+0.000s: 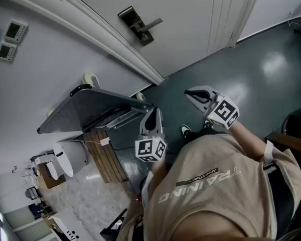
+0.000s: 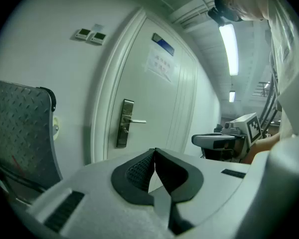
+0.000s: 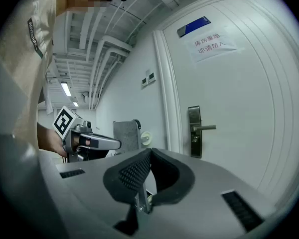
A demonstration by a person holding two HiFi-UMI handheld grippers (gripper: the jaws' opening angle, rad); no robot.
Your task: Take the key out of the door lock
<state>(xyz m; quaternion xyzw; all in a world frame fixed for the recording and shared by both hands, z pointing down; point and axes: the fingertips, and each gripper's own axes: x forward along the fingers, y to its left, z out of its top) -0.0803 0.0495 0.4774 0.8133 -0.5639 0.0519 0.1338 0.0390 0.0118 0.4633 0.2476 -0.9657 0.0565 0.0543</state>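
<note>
A dark lock plate with a silver lever handle [image 1: 139, 26] sits on the white door [image 1: 190, 19], well away from both grippers. It also shows in the left gripper view as the lock plate [image 2: 123, 123] and in the right gripper view as the lock plate [image 3: 195, 132]. The key is too small to make out in any view. My left gripper [image 1: 152, 115] is shut with nothing in it, its jaws meeting at the tip [image 2: 154, 151]. My right gripper [image 1: 194, 94] is also shut and empty [image 3: 150, 151]. Both point toward the door from some distance.
A grey platform cart [image 1: 90, 107] leans folded against the wall left of the door frame. Two wall panels [image 1: 10, 39] hang further left. A wooden pallet [image 1: 108, 157] lies on the floor. A paper notice [image 3: 212, 46] is stuck on the door.
</note>
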